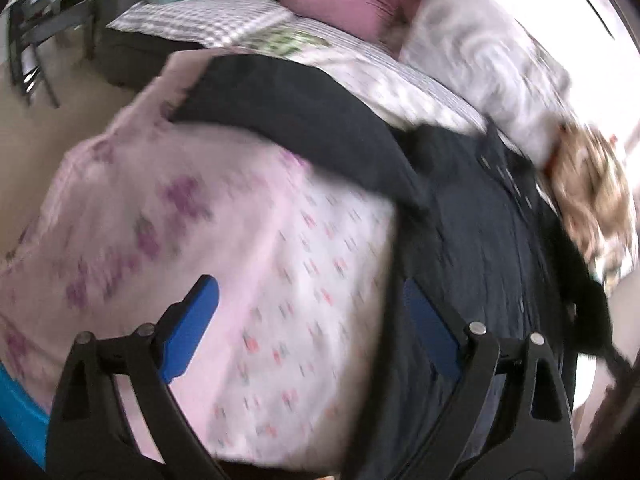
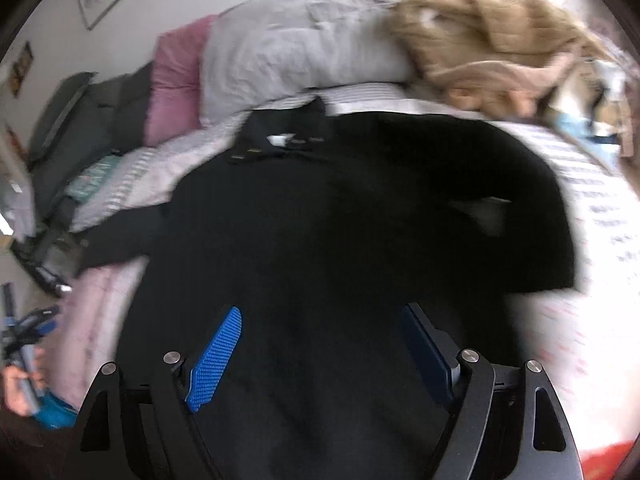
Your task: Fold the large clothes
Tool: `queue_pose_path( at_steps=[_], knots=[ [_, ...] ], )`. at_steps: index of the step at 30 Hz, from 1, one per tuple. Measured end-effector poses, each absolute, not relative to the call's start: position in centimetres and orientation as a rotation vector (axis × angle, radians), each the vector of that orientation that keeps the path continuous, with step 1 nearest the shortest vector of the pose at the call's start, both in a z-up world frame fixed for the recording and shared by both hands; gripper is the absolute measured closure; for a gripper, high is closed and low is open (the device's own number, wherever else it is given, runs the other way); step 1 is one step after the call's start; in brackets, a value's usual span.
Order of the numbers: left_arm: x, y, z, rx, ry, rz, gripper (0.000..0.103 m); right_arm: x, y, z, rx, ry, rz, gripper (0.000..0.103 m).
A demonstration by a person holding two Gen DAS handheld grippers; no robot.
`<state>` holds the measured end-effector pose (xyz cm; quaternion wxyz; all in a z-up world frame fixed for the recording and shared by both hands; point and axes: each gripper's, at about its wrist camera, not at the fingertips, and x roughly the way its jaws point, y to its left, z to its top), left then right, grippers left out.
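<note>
- The left gripper (image 1: 310, 320) has its blue pads (image 1: 192, 324) wide apart, with nothing between them; it hangs over the bed at the seam where the black garment (image 1: 480, 232) meets the pink sheet (image 1: 168, 216).
- The right gripper (image 2: 320, 344) is likewise spread wide and holds nothing; below its pads (image 2: 218, 356) there is only black cloth.
- The garment (image 2: 340, 220) lies spread flat across the bed, its collar end with a small white tag (image 2: 282, 139) towards the pillows, and one sleeve (image 2: 532, 216) lies folded in over the body on the right in the right view.
- In the left view another sleeve (image 1: 288, 108) runs up and to the left, over the sheet.
- The sheet is pale pink with small printed marks; a striped patch of bedding (image 2: 132, 184) shows beside the garment's upper left.
- Beyond the collar lie a grey pillow (image 2: 296, 48) and a pink pillow (image 2: 176, 80), side by side.
- A tan quilted garment (image 2: 492, 36) is heaped at the far right, next to the grey pillow.
- At the right view's lower left edge, a hand (image 2: 18, 388) grips the other tool's handle.
- Both views are blurred, so fine detail is lost.
</note>
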<state>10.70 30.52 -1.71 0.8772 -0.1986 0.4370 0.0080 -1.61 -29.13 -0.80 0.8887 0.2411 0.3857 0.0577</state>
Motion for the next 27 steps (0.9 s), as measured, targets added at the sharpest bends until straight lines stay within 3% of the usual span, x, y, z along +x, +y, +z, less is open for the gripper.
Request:
queue_pose_path(
  at_steps=[4, 8, 12, 14, 15, 16, 17, 23, 27],
  knots=[
    [15.3, 34.7, -3.7, -0.495, 0.896, 0.122, 0.01, 1.9, -23.6, -1.5, 0.538, 0.77, 0.185, 0.02],
    [20.3, 39.8, -7.2, -0.612, 0.861, 0.208, 0.01, 5.1, -19.2, -3.0, 0.401, 0.911, 0.23, 0.02],
    [22.8, 42.8, -9.8, -0.722, 0.818, 0.264, 0.027, 7.2, -15.9, -2.4, 0.301, 0.911, 0.245, 0.02],
    [23.9, 43.7, -9.6, -0.728, 0.765, 0.261, 0.037, 8.2, -15.0, -2.8, 0.267, 0.921, 0.245, 0.02],
    [24.4, 43.9, -9.4, -0.74, 0.75, 0.239, 0.056, 8.5, -15.2, -3.7, 0.253, 0.939, 0.232, 0.02],
    [24.7, 44.1, -9.0, -0.757, 0.735, 0.209, 0.082, 8.9, -14.5, -3.7, 0.25, 0.951, 0.225, 0.02],
    [24.9, 44.0, -8.4, -0.759, 0.729, 0.203, 0.089, 9.1, -14.9, -4.4, 0.25, 0.973, 0.213, 0.02],
    [20.9, 41.6, -1.7, -0.64, 0.497, 0.163, 0.093, 8.7, -16.8, -4.4, 0.312, 0.973, 0.143, 0.02],
    [20.6, 42.4, -4.0, -0.615, 0.6, 0.303, 0.092, 8.0, -18.0, -3.7, 0.327, 0.942, 0.117, 0.02]
  ],
)
